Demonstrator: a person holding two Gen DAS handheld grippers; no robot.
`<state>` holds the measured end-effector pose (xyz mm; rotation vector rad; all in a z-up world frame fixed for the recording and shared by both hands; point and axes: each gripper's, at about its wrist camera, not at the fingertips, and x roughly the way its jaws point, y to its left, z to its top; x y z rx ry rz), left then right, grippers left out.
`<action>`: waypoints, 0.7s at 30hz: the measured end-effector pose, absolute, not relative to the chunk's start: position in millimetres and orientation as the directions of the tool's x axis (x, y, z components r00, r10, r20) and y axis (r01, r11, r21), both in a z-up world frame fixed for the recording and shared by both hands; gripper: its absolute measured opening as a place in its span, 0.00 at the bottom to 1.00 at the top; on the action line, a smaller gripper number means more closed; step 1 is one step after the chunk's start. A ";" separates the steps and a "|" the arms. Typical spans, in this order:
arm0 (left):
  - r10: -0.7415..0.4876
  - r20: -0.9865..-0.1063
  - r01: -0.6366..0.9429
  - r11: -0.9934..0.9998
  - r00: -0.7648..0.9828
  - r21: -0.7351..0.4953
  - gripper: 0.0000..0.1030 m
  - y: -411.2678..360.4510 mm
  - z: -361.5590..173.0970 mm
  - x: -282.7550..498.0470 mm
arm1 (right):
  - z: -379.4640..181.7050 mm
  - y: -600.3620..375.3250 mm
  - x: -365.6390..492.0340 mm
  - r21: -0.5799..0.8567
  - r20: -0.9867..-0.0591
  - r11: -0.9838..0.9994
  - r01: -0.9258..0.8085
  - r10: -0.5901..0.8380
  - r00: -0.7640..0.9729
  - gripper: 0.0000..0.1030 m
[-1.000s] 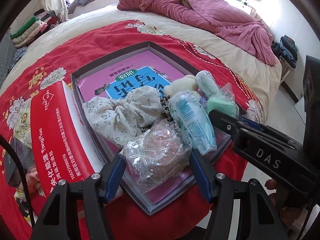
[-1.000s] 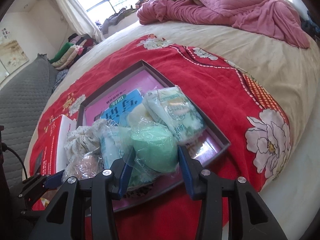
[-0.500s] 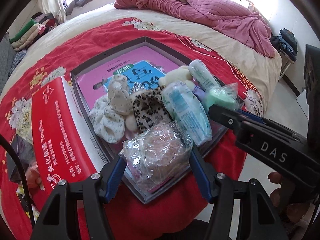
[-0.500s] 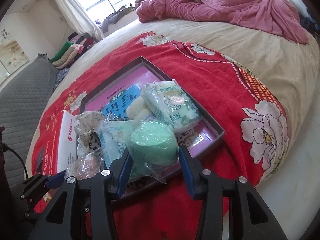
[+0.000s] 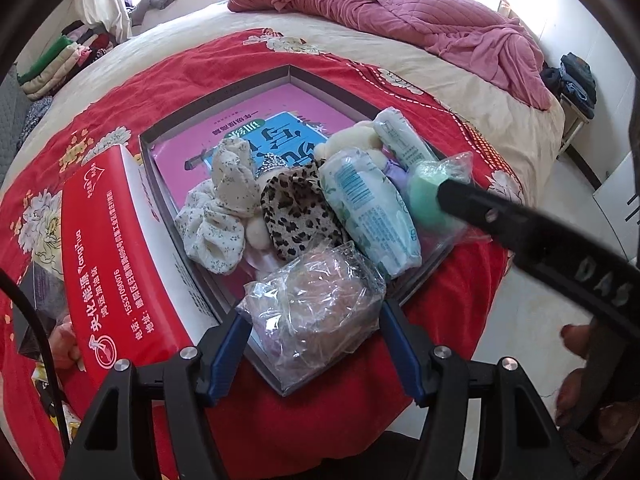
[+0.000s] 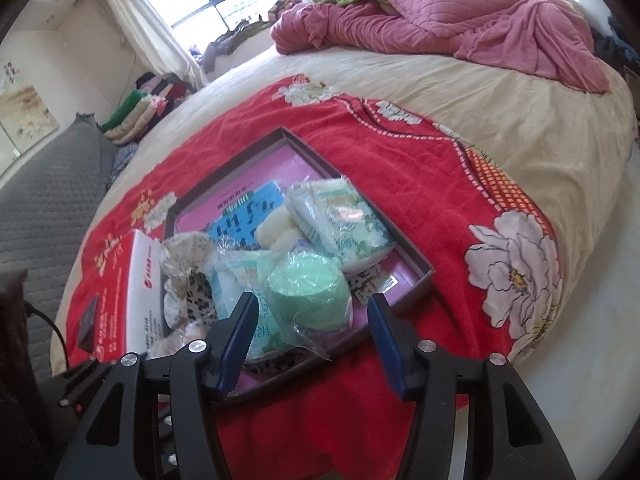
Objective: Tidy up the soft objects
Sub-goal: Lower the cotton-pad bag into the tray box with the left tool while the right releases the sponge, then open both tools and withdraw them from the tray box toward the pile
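Observation:
A shallow grey tray [image 5: 216, 100] [image 6: 228, 168] lies on a red flowered blanket, with a pink book in its bottom. In it are a floral cloth [image 5: 216, 216], a leopard-print cloth [image 5: 296, 208], tissue packs [image 5: 368, 212] [image 6: 344, 220] and a cream plush [image 5: 352, 140]. My left gripper [image 5: 314, 312] is shut on a clear bag of pinkish stuff [image 5: 316, 280] at the tray's near corner. My right gripper [image 6: 312, 298] has its jaws opening. A bagged green roll [image 6: 308, 300] [image 5: 424, 200] lies between them in the tray, free of both pads.
A red and white carton [image 5: 120, 248] stands against the tray's left side, a hand [image 5: 64, 344] at its near end. A pink quilt [image 6: 460, 20] is heaped at the far end of the bed. The bed's edge and pale floor [image 5: 532, 312] are to the right. Folded clothes [image 6: 144, 108] are stacked far left.
The right jaws have spread off the bagged green roll, which now rests in the tray. The floral cloth has shifted left and uncovered the leopard-print cloth. The left gripper keeps hold of the clear bag.

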<state>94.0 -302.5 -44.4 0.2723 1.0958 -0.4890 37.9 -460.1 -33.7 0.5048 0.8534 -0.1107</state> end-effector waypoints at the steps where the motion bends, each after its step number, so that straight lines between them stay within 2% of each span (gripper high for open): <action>1: -0.245 -0.898 0.506 0.862 0.366 -0.030 0.63 -302.2 -44.4 94.0 | -30.8 -460.9 36.9 0.381 -0.741 0.877 0.291 0.101 0.664 0.57; 16: -0.290 -0.903 0.492 0.864 0.318 -0.104 0.65 -292.7 -45.2 94.1 | -16.0 -468.6 27.8 0.391 -0.717 0.869 0.305 0.079 0.693 0.57; 21: -0.288 -0.897 0.490 0.866 0.335 -0.095 0.65 -292.6 -39.8 92.4 | -13.3 -469.8 25.9 0.392 -0.713 0.867 0.307 0.075 0.697 0.57</action>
